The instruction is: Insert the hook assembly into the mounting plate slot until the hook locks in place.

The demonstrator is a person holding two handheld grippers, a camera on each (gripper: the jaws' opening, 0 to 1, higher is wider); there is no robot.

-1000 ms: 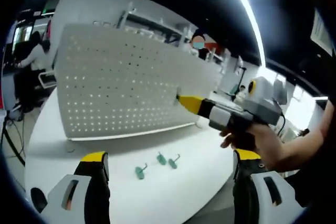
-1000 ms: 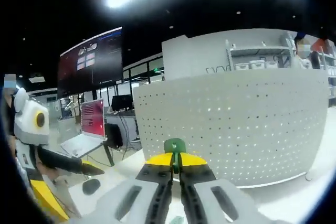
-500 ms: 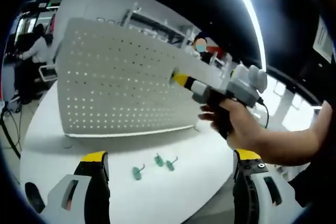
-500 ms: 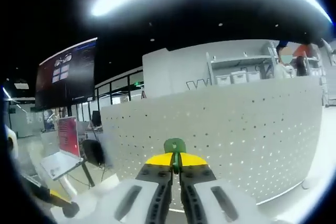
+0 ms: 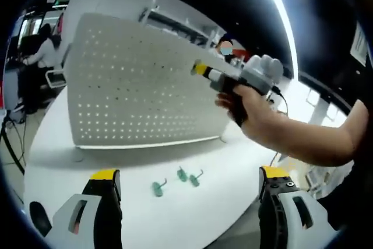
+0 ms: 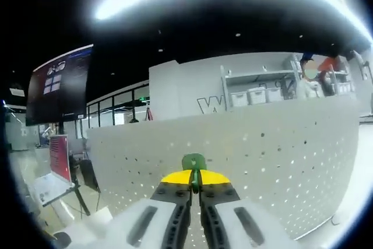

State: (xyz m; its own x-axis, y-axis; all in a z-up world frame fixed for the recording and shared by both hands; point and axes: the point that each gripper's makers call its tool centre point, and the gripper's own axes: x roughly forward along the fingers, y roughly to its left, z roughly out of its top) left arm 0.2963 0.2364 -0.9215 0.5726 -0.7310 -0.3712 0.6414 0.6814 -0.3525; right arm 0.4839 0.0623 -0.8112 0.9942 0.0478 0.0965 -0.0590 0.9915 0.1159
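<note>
Left gripper view, left to right, with the pegboard (image 5: 140,86) as landmark: standing upright on the white table (image 5: 87,167). Below its lower edge, three spare green hooks (image 5: 178,180) lying loose on the table. Nearer than these, left gripper (image 5: 189,202) spread wide, holding nothing. At the pegboard's upper right, right gripper (image 5: 200,69) in a person's hand (image 5: 247,109), yellow tip at or just short of the panel; contact not resolvable.

Right gripper view: jaws pressed together on a green hook (image 6: 194,162), pinched at its base and aimed at the perforated face.

Step in hand, judged: seating the hook. Best done by lining the prongs squarely with one hole row, pressing straight in, then tipping down to lock; grip to be kept firm, and loosened only once seated.
</note>
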